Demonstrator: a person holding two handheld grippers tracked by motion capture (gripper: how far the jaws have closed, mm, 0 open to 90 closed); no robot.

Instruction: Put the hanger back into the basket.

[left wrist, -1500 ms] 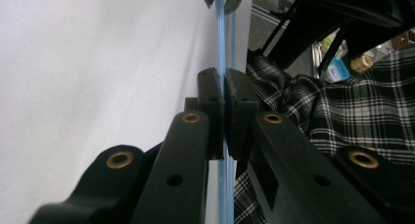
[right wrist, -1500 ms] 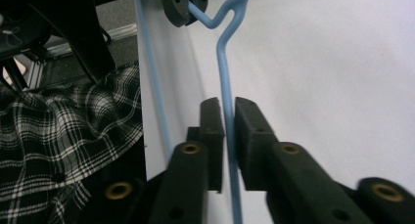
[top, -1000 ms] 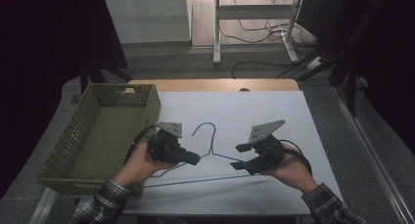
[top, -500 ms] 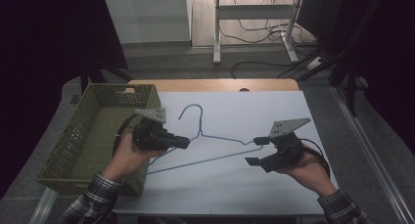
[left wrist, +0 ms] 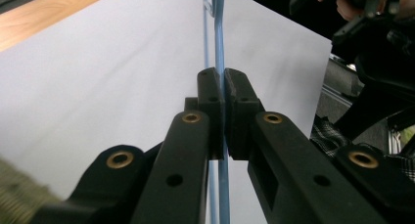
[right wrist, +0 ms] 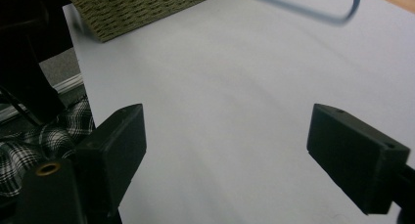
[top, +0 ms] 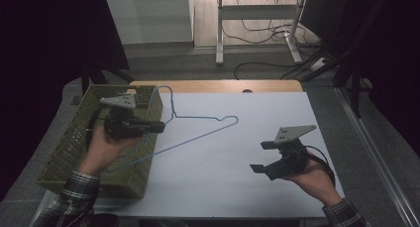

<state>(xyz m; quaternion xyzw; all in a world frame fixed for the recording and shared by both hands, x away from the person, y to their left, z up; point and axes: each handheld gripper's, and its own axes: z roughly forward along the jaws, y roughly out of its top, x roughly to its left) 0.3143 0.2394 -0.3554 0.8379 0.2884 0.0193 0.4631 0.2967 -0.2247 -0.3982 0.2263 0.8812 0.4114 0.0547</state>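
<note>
A light blue wire hanger (top: 203, 117) hangs tilted above the white tabletop (top: 237, 187), its hook near the basket's far corner. My left gripper (top: 161, 126) is shut on its wire beside the hook, and the left gripper view shows the pads (left wrist: 210, 94) pinching the wire (left wrist: 219, 33). My right gripper (top: 258, 156) stands apart at the right. Its jaws have just been opening and nothing is between them (right wrist: 230, 136). The hanger's rounded end (right wrist: 337, 16) floats ahead of it.
A woven green basket (top: 69, 142) stands at the table's left edge, under my left hand. A wooden strip (top: 213, 85) borders the table's far side. Beyond it are a metal frame and cables on the floor.
My left gripper has carried the hanger left and upward, over the basket's edge. The right gripper has come off the hanger's right end and its jaws have spread.
</note>
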